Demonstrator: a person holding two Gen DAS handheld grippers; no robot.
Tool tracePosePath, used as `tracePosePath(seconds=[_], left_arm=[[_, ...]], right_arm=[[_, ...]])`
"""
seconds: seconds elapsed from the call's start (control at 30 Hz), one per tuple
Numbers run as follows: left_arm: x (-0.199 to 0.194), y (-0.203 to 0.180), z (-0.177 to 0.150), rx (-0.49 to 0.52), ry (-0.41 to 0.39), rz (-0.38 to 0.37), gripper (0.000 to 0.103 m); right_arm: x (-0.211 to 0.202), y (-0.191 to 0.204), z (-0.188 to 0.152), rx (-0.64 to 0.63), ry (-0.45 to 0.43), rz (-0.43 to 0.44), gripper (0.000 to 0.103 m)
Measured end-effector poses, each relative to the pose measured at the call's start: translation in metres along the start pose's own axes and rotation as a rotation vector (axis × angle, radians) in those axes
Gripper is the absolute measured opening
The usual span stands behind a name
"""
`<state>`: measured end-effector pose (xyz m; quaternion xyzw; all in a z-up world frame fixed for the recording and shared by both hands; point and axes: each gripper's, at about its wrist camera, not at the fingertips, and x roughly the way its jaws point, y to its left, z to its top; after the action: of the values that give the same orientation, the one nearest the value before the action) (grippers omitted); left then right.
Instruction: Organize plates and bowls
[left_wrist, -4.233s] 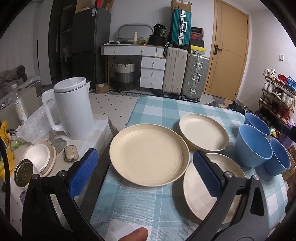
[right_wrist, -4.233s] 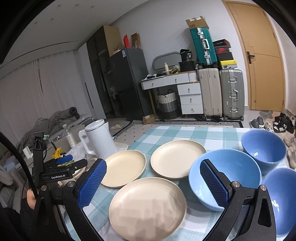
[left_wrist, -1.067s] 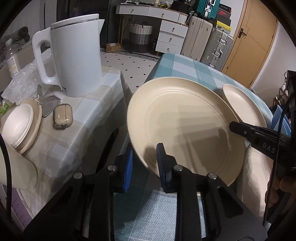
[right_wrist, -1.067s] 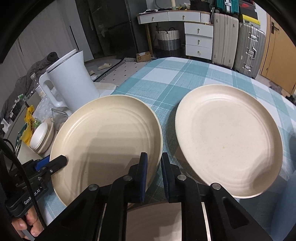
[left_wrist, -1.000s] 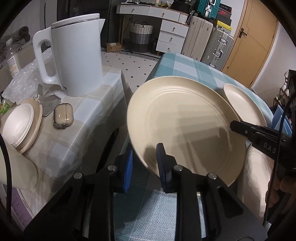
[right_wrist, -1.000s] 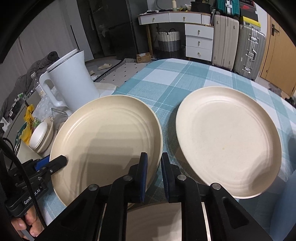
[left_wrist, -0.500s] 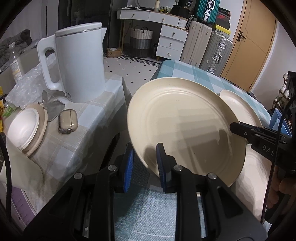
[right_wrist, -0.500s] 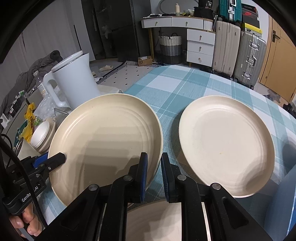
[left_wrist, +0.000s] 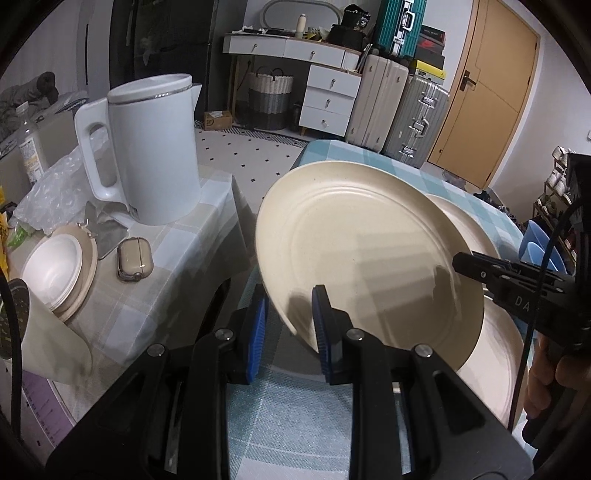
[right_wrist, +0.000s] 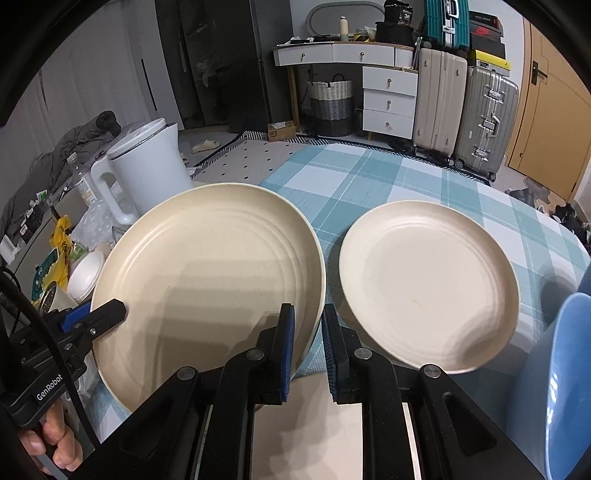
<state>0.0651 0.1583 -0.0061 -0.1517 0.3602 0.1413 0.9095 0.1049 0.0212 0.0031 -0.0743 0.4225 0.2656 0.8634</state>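
Both my pairs of jaws are pinched narrow on opposite rims of the same cream plate (right_wrist: 207, 280): my right gripper (right_wrist: 308, 347) clamps the edge nearest it, my left gripper (left_wrist: 288, 325) the rim on the other side, and the plate hangs tilted between them, clear of the checked tablecloth (right_wrist: 369, 173). Directly under my right fingers lies a second cream plate (left_wrist: 495, 350), only partly seen, and I judge that one the likely base for stacking. To do this well I should level the held plate, keeping both hands moving together so neither pad twists the rim, centre it over the lower plate, set it down gently, and only then part the jaws. Just beyond sits the third plate (right_wrist: 428, 284), flat on the cloth; blue bowls (right_wrist: 569, 387) crowd my right side, so I must mind that elbow. Farther left, off the table, stands the white kettle (left_wrist: 147, 147).
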Motion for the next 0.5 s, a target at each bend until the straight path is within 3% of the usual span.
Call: tracePosePath(seconds=[0.5], left_arm=[[-0.029,-0.030,0.003,0.044,-0.021,-0.062,0.021]], right_arm=[[-0.051,-0.008,-0.009,0.031,-0.035,-0.066,0.016]])
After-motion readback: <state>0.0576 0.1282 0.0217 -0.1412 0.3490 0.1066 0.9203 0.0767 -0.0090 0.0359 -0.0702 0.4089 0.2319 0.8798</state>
